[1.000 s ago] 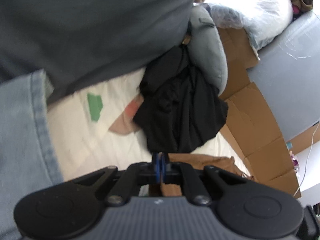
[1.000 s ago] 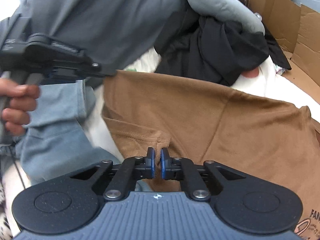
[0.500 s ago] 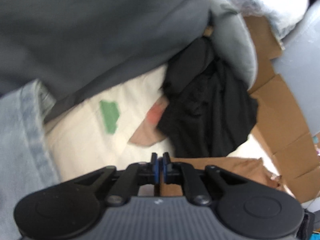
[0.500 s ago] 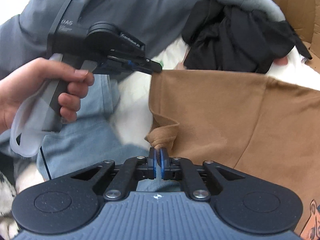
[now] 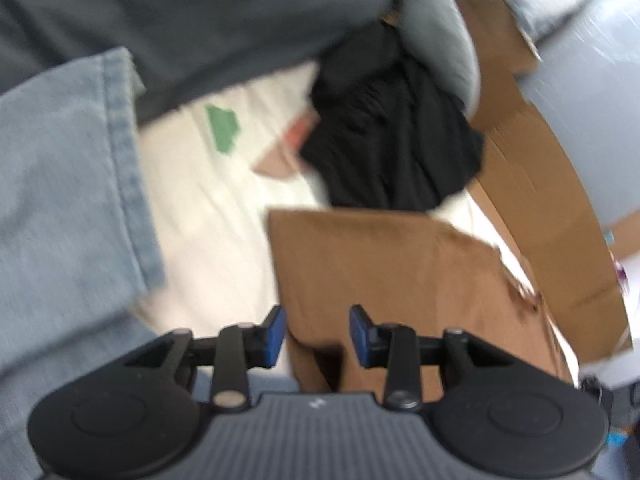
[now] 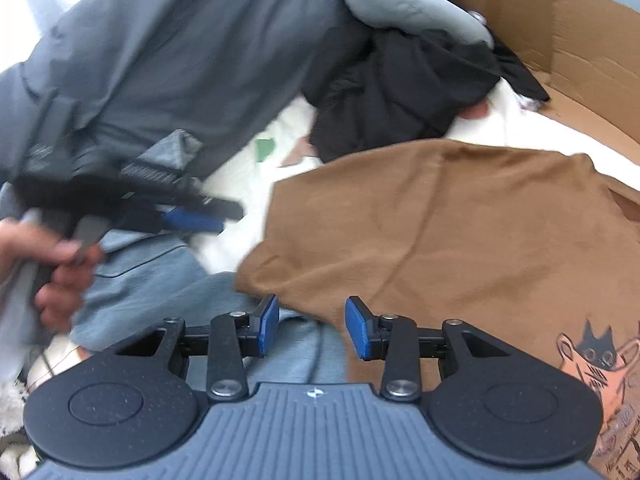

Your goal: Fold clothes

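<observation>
A brown shirt [image 6: 460, 232] lies flat on a white sheet [image 5: 208, 208], just in front of a black garment [image 6: 400, 88]. Both grippers, left [image 5: 317, 334] and right [image 6: 312, 326], hover at its near edge, jaws opening and gripping nothing, apparently releasing a finished fold.

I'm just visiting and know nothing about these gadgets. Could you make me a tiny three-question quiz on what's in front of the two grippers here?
1. True or false: the right gripper is pinching the brown T-shirt.
2. Which garment lies bunched just beyond the brown shirt? A) black garment B) red towel C) striped sock
3. Fill in: the printed cat is on the ____ shirt.

Key: 1 false, its jaws are opening, nothing pressed between the pads; 2 A; 3 brown.
</observation>
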`<state>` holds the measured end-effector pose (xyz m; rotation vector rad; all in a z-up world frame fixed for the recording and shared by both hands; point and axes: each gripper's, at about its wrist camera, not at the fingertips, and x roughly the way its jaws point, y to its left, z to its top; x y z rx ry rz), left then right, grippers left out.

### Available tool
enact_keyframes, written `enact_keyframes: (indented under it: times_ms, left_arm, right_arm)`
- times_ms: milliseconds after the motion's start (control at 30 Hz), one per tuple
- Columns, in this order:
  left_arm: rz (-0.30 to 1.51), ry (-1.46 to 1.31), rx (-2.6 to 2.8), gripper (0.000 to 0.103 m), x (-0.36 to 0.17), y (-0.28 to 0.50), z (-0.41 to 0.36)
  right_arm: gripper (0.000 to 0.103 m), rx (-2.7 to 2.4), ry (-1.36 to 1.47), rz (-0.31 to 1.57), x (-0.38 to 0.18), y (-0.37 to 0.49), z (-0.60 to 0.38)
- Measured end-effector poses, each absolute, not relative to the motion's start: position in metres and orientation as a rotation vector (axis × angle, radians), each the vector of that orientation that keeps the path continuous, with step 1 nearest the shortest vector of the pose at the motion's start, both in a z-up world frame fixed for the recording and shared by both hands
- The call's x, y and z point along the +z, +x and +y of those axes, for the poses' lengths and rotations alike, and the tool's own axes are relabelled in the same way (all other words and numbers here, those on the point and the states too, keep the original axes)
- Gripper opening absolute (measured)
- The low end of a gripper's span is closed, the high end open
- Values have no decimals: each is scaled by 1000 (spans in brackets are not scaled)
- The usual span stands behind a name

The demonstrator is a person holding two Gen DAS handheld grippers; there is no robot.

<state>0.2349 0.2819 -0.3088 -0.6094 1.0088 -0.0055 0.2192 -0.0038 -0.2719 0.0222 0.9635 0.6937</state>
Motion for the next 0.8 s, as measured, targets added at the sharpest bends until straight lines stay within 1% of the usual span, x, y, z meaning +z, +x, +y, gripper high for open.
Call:
enact_keyframes:
  times_ms: [33,67,100,133,200,233,267,333,367,433,567,667,767,800]
  left_arm:
    - [1017,-606,-11,42,-311,234,276]
    - [1026,-602,-17,52,-314,233,271]
    - [1036,-600,-22,57,-317,232,266]
    - [1049,-600,-24,58,-321,233,262]
    - [1071,-591,-41,50,-328,233,256]
    - [1080,-575,-46,38,-329,232,254]
    - [1094,-554,-40,20,-331,231,252]
    - [1135,-523,-7,3,-336,227,252]
    - [1155,-517,8,3,-340,224,252]
    - [1182,-508,25,0,-347,218,252]
    - [1170,-482,40,0,-340,213,254]
    - [1115,-465,47,1,-323,217,259]
    - [1034,-473,20,7,-309,225,261]
    - [1013,-483,-4,7,-308,228,259]
  right_arm:
    - [44,684,18,969,-274,222,-5]
    - [44,672,9,971,-276,224,-5]
    - [43,663,5,972,-279,226,-6]
    - [43,655,8,972,-281,229,-6]
    - [42,632,15,973,-284,234,-7]
    - [41,621,21,976,-285,237,-6]
    - [39,615,26,981,-287,239,-4]
    - [39,604,36,993,-290,244,0]
    - [39,603,29,1002,-293,246,3]
    - [39,600,14,1022,-300,248,8]
    - [39,591,-9,1064,-311,249,11]
    - [39,596,9,1050,-305,249,7]
    - [39,594,38,1017,-297,251,5]
    - [39,595,38,1007,-296,253,7]
